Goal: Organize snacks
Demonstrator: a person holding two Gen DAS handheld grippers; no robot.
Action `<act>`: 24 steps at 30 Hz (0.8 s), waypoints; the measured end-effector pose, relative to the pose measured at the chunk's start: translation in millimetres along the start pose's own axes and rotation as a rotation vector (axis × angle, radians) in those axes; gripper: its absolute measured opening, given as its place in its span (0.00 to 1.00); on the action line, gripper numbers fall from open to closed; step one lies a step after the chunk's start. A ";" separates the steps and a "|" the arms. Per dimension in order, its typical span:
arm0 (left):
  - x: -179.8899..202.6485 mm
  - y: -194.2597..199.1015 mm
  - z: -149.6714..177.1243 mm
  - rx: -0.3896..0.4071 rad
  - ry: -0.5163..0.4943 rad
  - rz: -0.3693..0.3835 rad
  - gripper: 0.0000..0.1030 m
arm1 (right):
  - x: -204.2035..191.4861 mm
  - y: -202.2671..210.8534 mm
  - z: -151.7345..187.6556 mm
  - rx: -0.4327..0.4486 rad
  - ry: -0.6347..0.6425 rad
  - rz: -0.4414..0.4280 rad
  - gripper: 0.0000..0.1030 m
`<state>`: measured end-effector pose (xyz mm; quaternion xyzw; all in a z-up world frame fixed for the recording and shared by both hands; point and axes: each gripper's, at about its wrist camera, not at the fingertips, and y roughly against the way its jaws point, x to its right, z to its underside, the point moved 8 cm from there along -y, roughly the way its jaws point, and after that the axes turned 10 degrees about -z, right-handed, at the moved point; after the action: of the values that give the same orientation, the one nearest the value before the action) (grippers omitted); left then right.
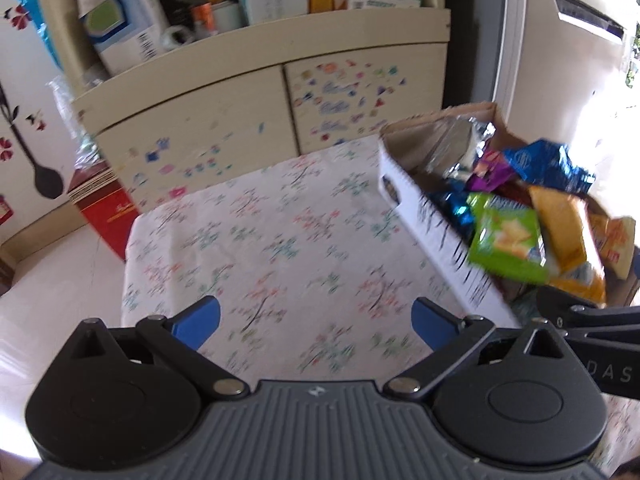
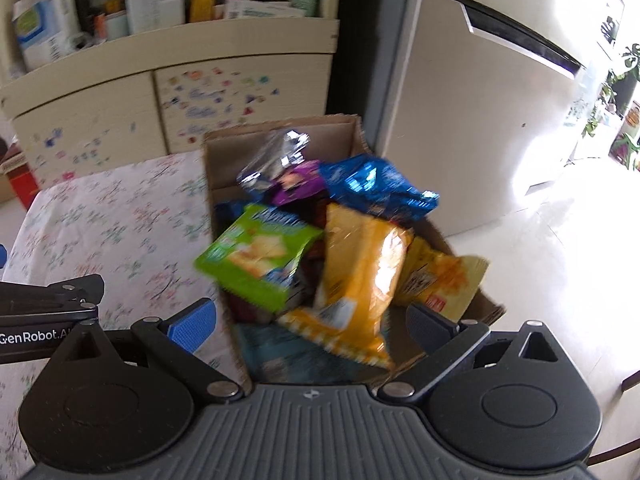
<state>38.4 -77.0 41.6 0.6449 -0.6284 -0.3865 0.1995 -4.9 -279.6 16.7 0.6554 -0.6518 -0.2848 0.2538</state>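
From the left wrist view, the left gripper (image 1: pixel 316 322) hangs over the flowered tablecloth (image 1: pixel 260 248) with its blue fingers spread wide and nothing between them. To its right stands a cardboard box (image 1: pixel 436 232) at the table's right edge, heaped with snack packets: a green cracker bag (image 1: pixel 506 240) leaning over the near wall, an orange bag (image 1: pixel 568 232) beside it, a blue bag (image 1: pixel 548 164) behind, a purple packet (image 1: pixel 490 170) and a silver bag (image 1: pixel 456 148) toward the far end. Part of the other gripper's black frame shows at the right edge. Beyond the table is a cream cabinet (image 1: pixel 360 92) covered in coloured stickers.

From the right wrist view, the right gripper (image 2: pixel 310 324) is just above the near end of the box (image 2: pixel 280 128), its jaws released and wide apart, gripping nothing. Between and just ahead of the fingers lies the orange bag (image 2: pixel 360 272); the green cracker bag (image 2: pixel 256 256) sits to its left, a yellow bag (image 2: pixel 444 280) to its right, with the blue bag (image 2: pixel 372 184), purple packet (image 2: pixel 296 184) and silver bag (image 2: pixel 276 156) farther back. The picture is blurred.
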 end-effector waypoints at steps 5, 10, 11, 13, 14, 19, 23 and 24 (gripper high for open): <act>-20.4 3.6 30.3 -0.036 0.018 -0.020 0.98 | -19.9 4.1 21.7 -0.014 0.019 -0.020 1.00; -40.0 8.6 59.9 -0.062 0.038 -0.049 0.98 | -42.4 7.0 43.5 -0.030 0.049 -0.050 1.00; -43.5 10.8 65.7 -0.063 0.037 -0.058 0.98 | -46.8 7.8 48.0 -0.033 0.056 -0.056 1.00; -49.2 15.1 75.8 -0.062 0.033 -0.072 0.98 | -55.5 11.5 57.7 -0.034 0.067 -0.066 1.00; -52.1 18.0 81.5 -0.061 0.030 -0.080 0.98 | -59.5 13.6 62.3 -0.034 0.074 -0.072 1.00; -63.9 27.8 102.4 -0.076 0.043 -0.090 0.99 | -74.0 24.7 83.9 -0.040 0.085 -0.114 1.00; -71.8 25.6 111.7 -0.107 0.076 -0.075 0.99 | -77.5 21.8 92.7 -0.062 0.068 -0.150 1.00; -73.3 24.5 112.9 -0.111 0.079 -0.081 0.99 | -77.6 19.2 94.5 -0.068 0.070 -0.144 1.00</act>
<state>-55.7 16.3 7.8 0.6725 -0.5712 -0.4027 0.2436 -84.2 -198.9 -33.5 0.7012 -0.5838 -0.3011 0.2773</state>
